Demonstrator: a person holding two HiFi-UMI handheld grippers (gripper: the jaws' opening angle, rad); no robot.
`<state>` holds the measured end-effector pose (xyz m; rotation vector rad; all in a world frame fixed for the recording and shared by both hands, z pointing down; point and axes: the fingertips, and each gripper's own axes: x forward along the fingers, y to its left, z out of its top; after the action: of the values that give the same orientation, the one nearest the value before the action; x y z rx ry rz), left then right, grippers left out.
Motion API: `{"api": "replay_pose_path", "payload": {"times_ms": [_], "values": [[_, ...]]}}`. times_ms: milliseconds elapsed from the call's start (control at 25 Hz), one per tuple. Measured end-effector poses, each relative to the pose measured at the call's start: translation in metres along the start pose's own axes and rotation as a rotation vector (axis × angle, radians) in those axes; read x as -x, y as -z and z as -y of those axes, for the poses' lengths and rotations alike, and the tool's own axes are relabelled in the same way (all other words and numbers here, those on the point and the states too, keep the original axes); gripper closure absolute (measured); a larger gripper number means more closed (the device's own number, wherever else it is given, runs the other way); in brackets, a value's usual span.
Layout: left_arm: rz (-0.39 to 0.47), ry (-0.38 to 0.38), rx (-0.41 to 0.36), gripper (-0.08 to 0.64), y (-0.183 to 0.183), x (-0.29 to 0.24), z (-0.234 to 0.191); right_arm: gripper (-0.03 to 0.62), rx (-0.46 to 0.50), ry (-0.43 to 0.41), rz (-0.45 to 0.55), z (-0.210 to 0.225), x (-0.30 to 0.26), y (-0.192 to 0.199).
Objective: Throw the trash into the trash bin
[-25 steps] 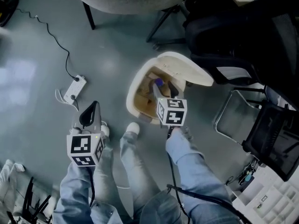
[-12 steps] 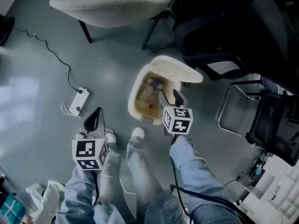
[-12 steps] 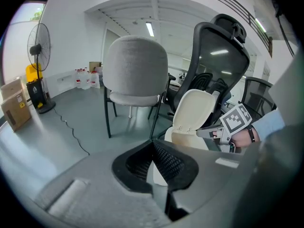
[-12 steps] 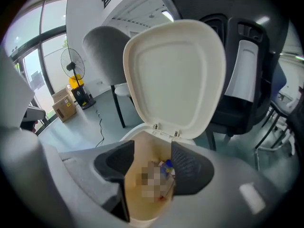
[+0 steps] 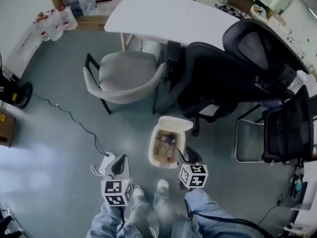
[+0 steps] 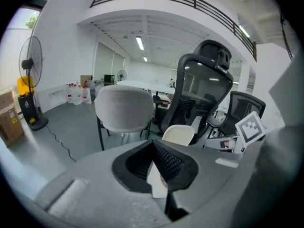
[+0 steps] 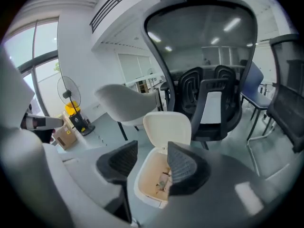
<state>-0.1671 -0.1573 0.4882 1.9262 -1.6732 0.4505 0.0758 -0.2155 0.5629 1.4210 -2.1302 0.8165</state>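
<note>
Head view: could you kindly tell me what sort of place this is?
Probably an open office: a white desk, black mesh office chairs, and a lidded trash bin.

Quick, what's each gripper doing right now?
Left gripper: jaws closed, nothing held.
Right gripper: jaws open, just closing slightly, nothing between them.

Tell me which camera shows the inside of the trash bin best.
Head view: it looks straight down into the open bin, trash unblocked. The right gripper view is nearer, but the right gripper hides part. The left gripper view shows only the lid.
</note>
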Motion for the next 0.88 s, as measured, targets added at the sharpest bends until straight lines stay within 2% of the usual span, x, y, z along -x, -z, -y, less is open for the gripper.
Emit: {"api": "replay_pose_path", "payload": {"times_ms": [120, 240, 400, 600, 720, 880], "values": [[0.067, 0.032, 0.032, 0.551, -0.052, 0.034, 0.012, 0.444, -0.062, 0.029, 0.054, -0.019, 0.055, -0.032], [0.132, 0.104, 0.015, 0.551, -0.098, 0.059, 0.034, 0.498, -0.092, 0.060, 0.129, -0.031, 0.103, -0.066], [0.163, 0.180, -0.030, 0.551, -0.120, 0.090, 0.064, 0.562, -0.073, 0.055, 0.211, -0.051, 0.158, -0.098], [0.213, 0.264, 0.008, 0.551, -0.142, 0.111, 0.102, 0.585, -0.069, 0.105, 0.292, -0.051, 0.215, -0.125], [0.249, 0.309, -0.016, 0.551, -0.162, 0.124, 0.121, 0.588, -0.073, 0.152, 0.323, -0.041, 0.243, -0.136], [0.289, 0.307, -0.042, 0.551, -0.185, 0.127, 0.117, 0.588, -0.096, 0.245, 0.369, -0.012, 0.279, -0.149]]}}
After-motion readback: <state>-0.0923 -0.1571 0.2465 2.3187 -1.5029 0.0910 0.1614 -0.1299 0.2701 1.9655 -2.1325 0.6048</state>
